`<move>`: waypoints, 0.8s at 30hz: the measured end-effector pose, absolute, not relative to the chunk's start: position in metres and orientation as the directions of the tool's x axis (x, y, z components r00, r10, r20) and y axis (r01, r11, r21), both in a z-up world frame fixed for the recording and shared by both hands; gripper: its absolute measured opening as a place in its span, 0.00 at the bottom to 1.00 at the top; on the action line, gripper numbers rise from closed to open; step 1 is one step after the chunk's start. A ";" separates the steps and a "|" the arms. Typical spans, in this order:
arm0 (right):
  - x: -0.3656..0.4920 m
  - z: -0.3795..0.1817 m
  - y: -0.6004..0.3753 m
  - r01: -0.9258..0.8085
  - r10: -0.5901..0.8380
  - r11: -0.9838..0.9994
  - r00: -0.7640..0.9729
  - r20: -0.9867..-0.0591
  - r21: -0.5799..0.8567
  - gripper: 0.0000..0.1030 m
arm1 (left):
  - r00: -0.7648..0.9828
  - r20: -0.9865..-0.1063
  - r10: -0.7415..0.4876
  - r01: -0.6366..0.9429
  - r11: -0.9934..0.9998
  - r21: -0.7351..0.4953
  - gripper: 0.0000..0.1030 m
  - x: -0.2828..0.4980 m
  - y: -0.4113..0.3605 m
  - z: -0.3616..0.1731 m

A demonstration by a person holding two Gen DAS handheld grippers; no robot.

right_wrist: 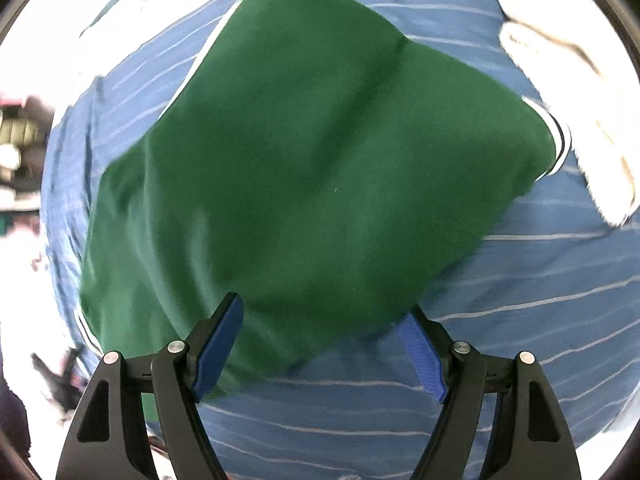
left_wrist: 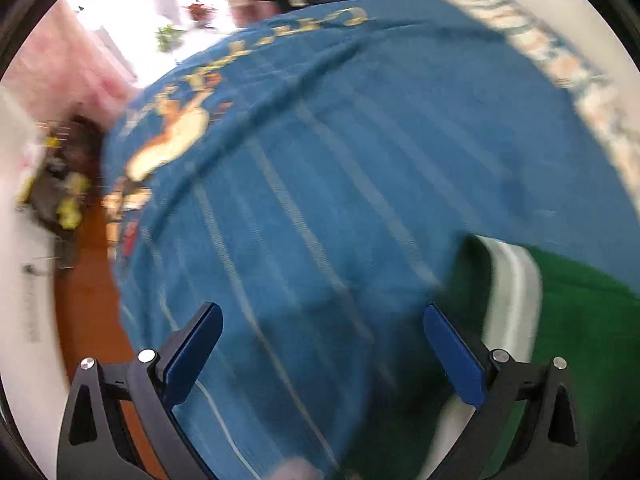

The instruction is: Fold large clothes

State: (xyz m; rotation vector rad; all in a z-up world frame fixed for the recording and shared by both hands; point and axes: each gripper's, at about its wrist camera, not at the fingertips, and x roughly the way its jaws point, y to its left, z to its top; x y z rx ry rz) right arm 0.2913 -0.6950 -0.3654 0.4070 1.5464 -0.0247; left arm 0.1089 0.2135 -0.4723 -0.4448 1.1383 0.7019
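A folded dark green garment (right_wrist: 320,160) with white-striped trim lies on a blue striped cloth (right_wrist: 540,280) that covers the surface. My right gripper (right_wrist: 322,350) hangs open just above the garment's near corner, and the fabric edge reaches in between the wide-set fingers without being pinched. In the left wrist view the same green garment (left_wrist: 592,320) shows at lower right with its white trim (left_wrist: 516,300). My left gripper (left_wrist: 326,354) is open over the blue cloth (left_wrist: 340,160), with nothing between its fingers. This view is motion-blurred.
The blue cloth carries a printed picture (left_wrist: 176,136) and lettering toward its far edge. A white fluffy cloth (right_wrist: 560,100) lies at the right. A patterned cloth (left_wrist: 560,60) borders the blue one. An orange-brown floor (left_wrist: 88,280) and dark clutter (left_wrist: 60,192) lie to the left.
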 end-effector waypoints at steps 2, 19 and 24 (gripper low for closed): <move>0.286 -0.358 -0.689 0.214 0.229 0.949 0.038 -0.973 0.232 0.77 | 0.267 -0.943 0.196 -0.654 0.756 -0.028 1.00 0.110 0.197 -0.467; 0.332 -0.328 -0.728 0.180 0.302 0.928 0.148 -0.942 0.326 0.77 | 0.247 -0.967 0.067 -0.530 0.845 -0.077 0.02 0.128 0.151 -0.491; 0.414 -0.328 -0.737 0.050 0.224 0.969 0.247 -0.943 0.243 0.79 | 0.236 -0.966 0.104 -0.496 0.868 -0.028 0.02 0.129 0.142 -0.487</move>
